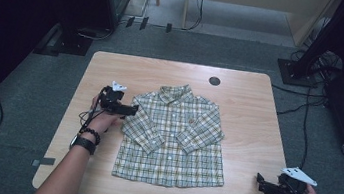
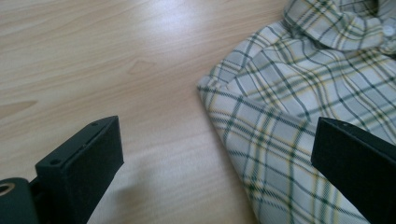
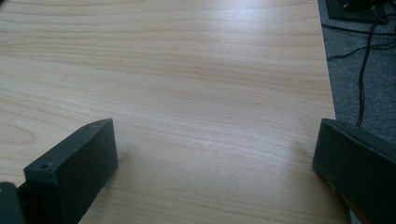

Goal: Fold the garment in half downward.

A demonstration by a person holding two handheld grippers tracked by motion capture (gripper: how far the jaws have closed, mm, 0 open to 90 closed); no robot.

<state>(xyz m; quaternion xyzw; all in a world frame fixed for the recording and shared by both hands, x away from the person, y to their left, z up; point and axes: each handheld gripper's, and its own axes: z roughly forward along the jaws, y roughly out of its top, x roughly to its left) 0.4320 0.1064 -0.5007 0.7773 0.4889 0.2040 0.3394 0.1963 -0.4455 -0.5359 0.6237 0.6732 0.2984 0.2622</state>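
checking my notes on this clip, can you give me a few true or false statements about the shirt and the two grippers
1. The plaid shirt lies flat with its collar away from the person. True.
2. The left gripper is clamped on the collar. False: its jaws are open, beside the shirt's shoulder.
3. The right gripper is open over bare table. True.
4. The sleeves are spread out sideways. False: both are folded in across the front.

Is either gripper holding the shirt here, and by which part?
Nothing is held: left gripper open at the plaid shirt's shoulder, right gripper open over bare table.
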